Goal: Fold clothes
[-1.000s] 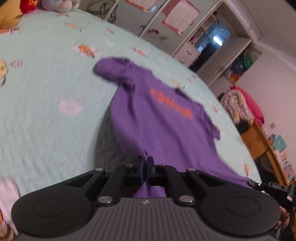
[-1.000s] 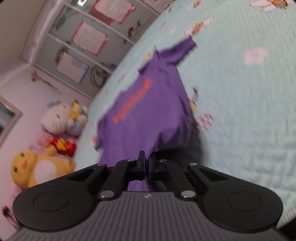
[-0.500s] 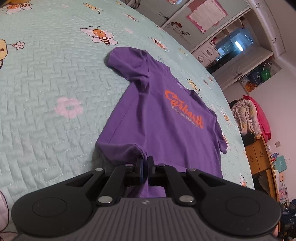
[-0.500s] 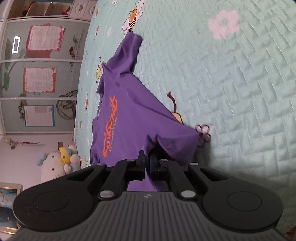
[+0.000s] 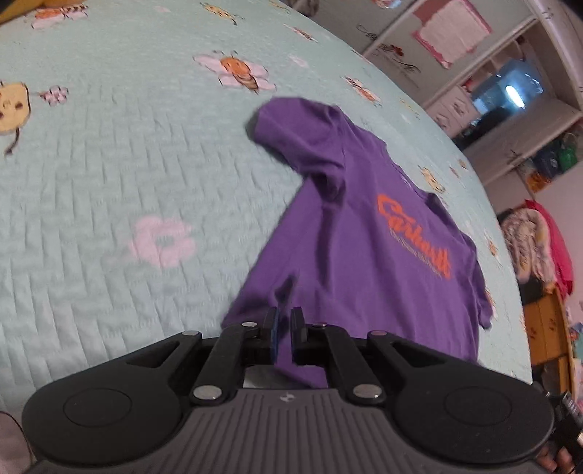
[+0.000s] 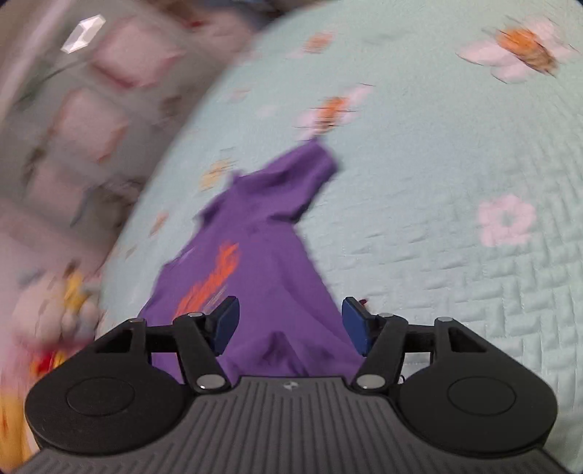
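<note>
A purple T-shirt [image 5: 364, 255] with orange lettering lies spread on the mint quilted bedspread [image 5: 109, 182], collar end away from me. In the left wrist view, my left gripper [image 5: 284, 321] hovers at the shirt's near hem. Its fingers stand a narrow gap apart, purple cloth shows through the gap, and a small crease runs just beyond the tips. In the blurred right wrist view, the same T-shirt [image 6: 262, 255] lies under my right gripper [image 6: 289, 321]. Those jaws are wide apart over the other hem corner, with nothing held between them.
The bedspread [image 6: 455, 164] carries bee and flower prints. Cupboards with pink papers [image 5: 452, 32] stand past the far edge of the bed. Clothes are heaped [image 5: 535, 240] at the right beside a wooden cabinet [image 5: 546, 328]. Soft toys [image 6: 54, 310] show as a blur at the left.
Both grippers were shut on the hem and drew the shirt flat on the bed. Now the right jaws have opened wide and the left have parted slightly. The hem lies released.
</note>
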{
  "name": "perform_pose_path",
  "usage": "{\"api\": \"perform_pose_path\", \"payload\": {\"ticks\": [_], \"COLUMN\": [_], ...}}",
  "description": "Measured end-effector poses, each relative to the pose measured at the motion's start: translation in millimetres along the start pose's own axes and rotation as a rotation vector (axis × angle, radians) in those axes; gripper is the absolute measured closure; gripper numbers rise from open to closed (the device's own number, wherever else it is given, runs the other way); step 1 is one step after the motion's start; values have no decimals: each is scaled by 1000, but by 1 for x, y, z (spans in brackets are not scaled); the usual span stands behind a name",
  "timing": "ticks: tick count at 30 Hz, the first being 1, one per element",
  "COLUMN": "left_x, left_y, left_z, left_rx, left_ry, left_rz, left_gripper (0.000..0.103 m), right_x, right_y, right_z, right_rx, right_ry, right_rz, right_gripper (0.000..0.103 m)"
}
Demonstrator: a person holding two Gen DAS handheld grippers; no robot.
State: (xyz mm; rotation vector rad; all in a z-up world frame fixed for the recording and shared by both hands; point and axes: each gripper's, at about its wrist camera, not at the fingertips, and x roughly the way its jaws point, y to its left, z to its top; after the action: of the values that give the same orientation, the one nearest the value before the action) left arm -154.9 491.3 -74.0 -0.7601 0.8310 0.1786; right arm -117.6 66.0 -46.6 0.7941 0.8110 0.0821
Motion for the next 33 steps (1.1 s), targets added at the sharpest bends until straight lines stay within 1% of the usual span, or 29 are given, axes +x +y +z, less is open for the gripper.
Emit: {"api": "perform_pose_path", "payload": {"ticks": [2,3,5,6,9,11,12,14,16,18,19,20,21,22,24,26,28,30,31,33], "left_x": [-1,-2,-3,-4,-6,-7,-8,-11,-16,-22,-24,-26,-29,-31,-29,-26,-23,-20,-15,-2], "left_y": [2,3,5,6,10,12,13,11,8,5,4,2,0,-2,-6,-10,-15,-19,-22,-27], "left_z": [-4,-6,-9,-11,-17,-20,-22,-24,-29,-36,-40,-45,-49,-53,-59,-65,-71,-77,-78,-81], "left_rx": [-4,-6,-10,-13,-19,-23,-26,-25,-2,38,76,115,154,193,255,316,378,439,465,524], "left_ry": [-5,-7,-13,-15,-24,-29,-32,-44,-56,-68,-78,-88,-99,-109,-126,-144,-161,-178,-190,-216], "left_rz": [-6,-8,-13,-16,-23,-28,-30,-26,-20,-13,8,31,54,77,98,119,139,159,175,218], "left_gripper": [95,93,84,83,76,68,67,67,66,66,66,65,65,65,65,65,65,63,63,63], "right_x": [-11,-16,-21,-23,-28,-22,-16,-1,17,36,46,57,67,66,64,43,18,-5,-12,-21], "right_y": [-8,-13,-15,-16,-2,21,32,48,59,65,68,68,66,63,58,54,50,44,42,38], "right_z": [-25,-39,-60,-70,-88,-105,-115,-132,-141,-144,-146,-147,-147,-144,-138,-132,-125,-118,-118,-119], "right_rx": [-101,-152,-259,-312,-444,-600,-689,-818,-887,-922,-939,-950,-952,-927,-875,-826,-750,-657,-640,-616], "right_ry": [-6,-16,-32,-40,-79,-112,-123,-142,-142,-132,-126,-115,-104,-111,-125,-186,-211,-218,-217,-205], "right_rz": [37,35,12,1,8,-21,-44,-109,-145,-196,-222,-261,-306,-312,-321,-284,-232,-182,-175,-168], "right_gripper": [40,41,45,47,48,48,48,48,49,49,51,56,78,99,100,100,100,100,103,103]}}
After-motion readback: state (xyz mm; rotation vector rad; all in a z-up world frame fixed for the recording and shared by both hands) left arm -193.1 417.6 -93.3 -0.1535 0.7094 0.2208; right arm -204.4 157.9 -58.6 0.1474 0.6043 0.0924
